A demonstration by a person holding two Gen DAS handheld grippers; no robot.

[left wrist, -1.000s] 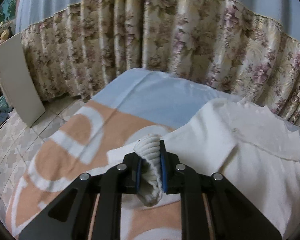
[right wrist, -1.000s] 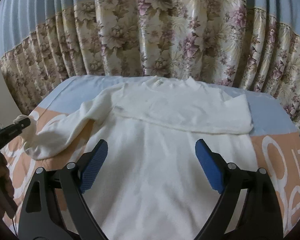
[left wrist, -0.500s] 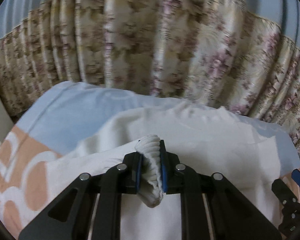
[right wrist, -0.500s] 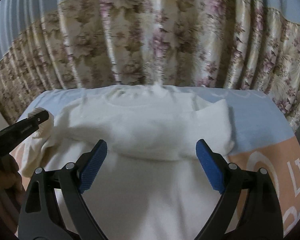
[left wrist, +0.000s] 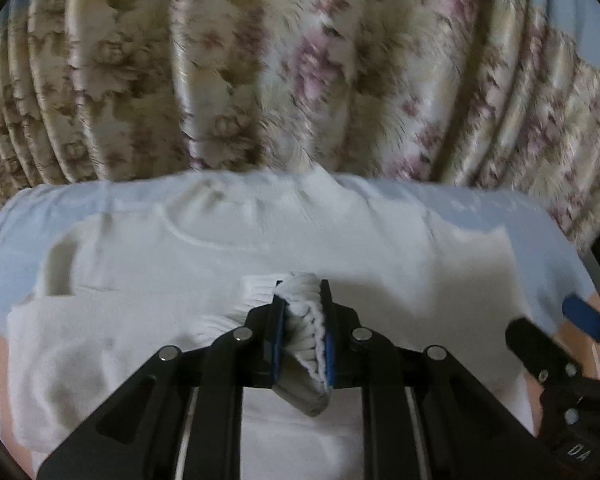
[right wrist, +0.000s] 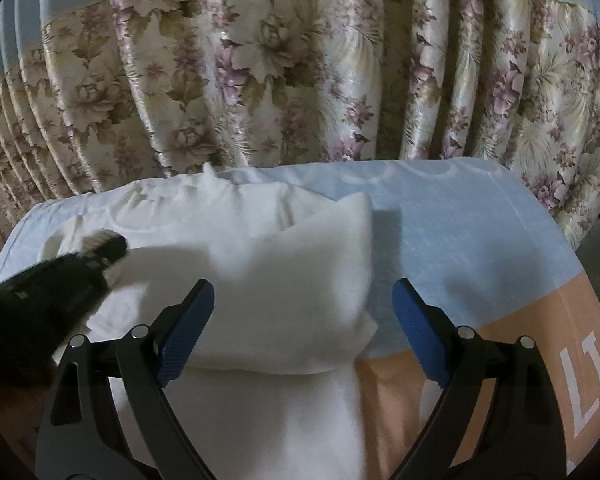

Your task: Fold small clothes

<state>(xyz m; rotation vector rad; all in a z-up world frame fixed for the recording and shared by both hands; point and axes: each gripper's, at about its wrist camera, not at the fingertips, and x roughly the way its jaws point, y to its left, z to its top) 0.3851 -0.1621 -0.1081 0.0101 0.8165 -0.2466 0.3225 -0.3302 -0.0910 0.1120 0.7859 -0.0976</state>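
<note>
Floral curtains (right wrist: 300, 72) fill the top of both views, above a blue and peach blanket (right wrist: 480, 248) where a white sweater (right wrist: 260, 272) lies across the middle. At lower centre of the left view, the left gripper (left wrist: 302, 320), its jaws just easing apart, pinches the ribbed cuff (left wrist: 304, 304) over the sweater's chest. The right gripper (right wrist: 304, 320) stands wide open and empty at the bottom of its view, over the sweater's folded right edge.
</note>
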